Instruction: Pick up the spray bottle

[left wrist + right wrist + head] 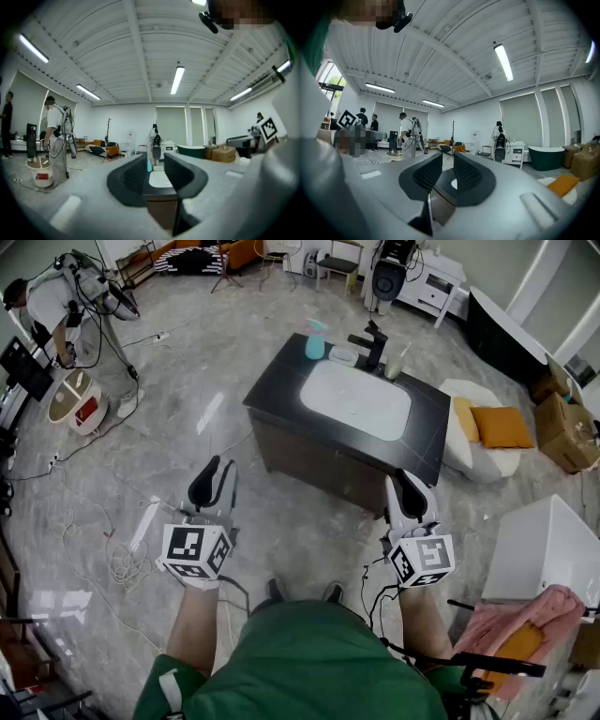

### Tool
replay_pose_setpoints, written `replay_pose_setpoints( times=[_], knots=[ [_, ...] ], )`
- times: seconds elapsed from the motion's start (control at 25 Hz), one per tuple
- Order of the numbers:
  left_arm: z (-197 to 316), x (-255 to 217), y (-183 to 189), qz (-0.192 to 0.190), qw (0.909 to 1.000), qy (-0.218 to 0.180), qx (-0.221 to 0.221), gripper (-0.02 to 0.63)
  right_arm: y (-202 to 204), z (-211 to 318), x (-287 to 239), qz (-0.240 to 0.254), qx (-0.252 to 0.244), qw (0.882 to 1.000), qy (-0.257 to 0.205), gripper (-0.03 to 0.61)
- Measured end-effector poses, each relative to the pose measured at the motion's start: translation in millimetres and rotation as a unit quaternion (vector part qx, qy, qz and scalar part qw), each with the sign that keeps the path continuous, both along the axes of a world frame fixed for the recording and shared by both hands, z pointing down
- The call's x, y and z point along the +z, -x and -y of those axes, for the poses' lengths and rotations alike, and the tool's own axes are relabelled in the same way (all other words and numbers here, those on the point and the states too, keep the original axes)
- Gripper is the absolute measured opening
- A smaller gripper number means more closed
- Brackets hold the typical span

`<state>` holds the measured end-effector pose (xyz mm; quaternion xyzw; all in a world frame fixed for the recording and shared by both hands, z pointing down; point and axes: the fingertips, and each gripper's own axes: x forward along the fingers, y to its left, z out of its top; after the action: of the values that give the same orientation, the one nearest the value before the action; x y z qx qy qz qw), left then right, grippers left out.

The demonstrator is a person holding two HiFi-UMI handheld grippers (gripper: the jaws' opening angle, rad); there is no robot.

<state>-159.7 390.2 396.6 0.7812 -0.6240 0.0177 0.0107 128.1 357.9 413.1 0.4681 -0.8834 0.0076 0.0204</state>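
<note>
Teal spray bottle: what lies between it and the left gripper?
In the head view, only bare grey floor, then dark countertop, separates the left gripper from the teal spray bottle.

Bare floor [281,526] lies open right up to the tabletop [281,382]. At its far edge the spray bottle [315,339] is clear on its left side — a dish [343,356] and the faucet [372,343] crowd its right.

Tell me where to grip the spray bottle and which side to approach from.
Grip the spray bottle by its teal body, below the trigger head. It stands upright at the far left corner of the countertop, with a white dish and the faucet to its right, so its open left side looks safest. The left gripper, open and empty, probably suits best, jaws level.
</note>
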Motion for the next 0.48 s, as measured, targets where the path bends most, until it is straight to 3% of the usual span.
replay_pose_setpoints(
  times=[0.32, 0.48],
  knots=[
    [1, 3, 9, -0.003, 1.0000, 0.004, 0.000, 0.112, 7, 3, 3, -0.002, 0.005, 1.000, 0.007, 0.074],
    [0, 2, 24, -0.006, 1.0000, 0.001, -0.002, 0.112, 11, 9, 0, 0.030, 0.027, 0.999, 0.012, 0.071]
  ],
)
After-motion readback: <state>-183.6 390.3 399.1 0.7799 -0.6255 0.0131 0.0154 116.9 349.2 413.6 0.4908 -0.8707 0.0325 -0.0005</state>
